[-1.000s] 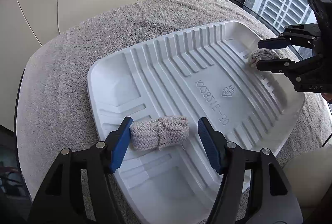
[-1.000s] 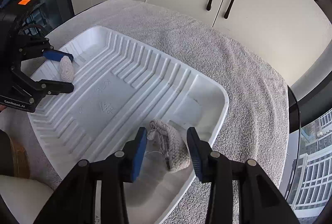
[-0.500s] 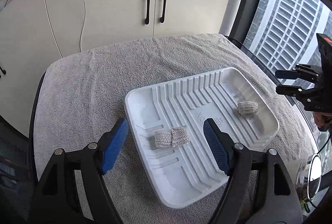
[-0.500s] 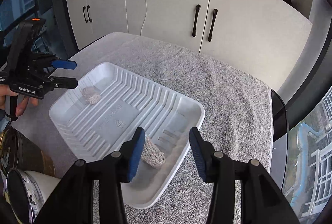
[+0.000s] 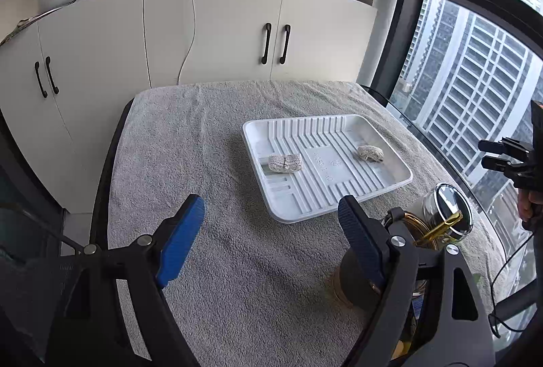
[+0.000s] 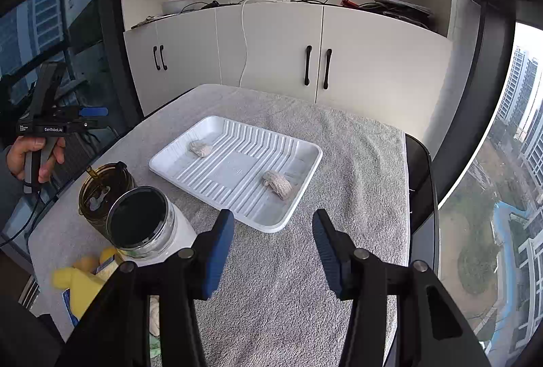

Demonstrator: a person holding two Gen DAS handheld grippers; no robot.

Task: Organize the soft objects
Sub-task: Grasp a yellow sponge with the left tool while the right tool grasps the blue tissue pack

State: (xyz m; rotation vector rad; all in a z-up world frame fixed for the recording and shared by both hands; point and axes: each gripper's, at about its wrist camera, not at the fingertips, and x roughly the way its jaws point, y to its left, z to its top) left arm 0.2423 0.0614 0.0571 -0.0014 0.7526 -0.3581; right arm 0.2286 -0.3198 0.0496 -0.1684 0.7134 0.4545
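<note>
A white ribbed tray (image 5: 342, 197) (image 6: 217, 190) lies on the grey towel. Two small beige knitted rolls rest in it: one (image 5: 285, 162) (image 6: 201, 148) at one end, the other (image 5: 370, 153) (image 6: 278, 184) at the opposite end. My left gripper (image 5: 271, 231) hovers over bare towel, well back from the tray, its jaws opening with nothing between them. My right gripper (image 6: 273, 234) also hangs back from the tray, jaws opening and empty. Each gripper appears at the edge of the other's view, the left (image 6: 85, 119) held by a hand, the right (image 5: 499, 153) at far right.
Near the table's front edge stand an amber glass jar (image 6: 101, 194) (image 5: 404, 227) and a clear jar with a dark lid (image 6: 142, 221) (image 5: 448, 210). A yellow object (image 6: 81, 278) lies beside them. White cabinets (image 5: 237, 37) stand behind the table; windows flank it.
Both grippers let go of their knitted rolls, pulled back and upward from the tray, and opened wider. The rolls stay in the tray.
</note>
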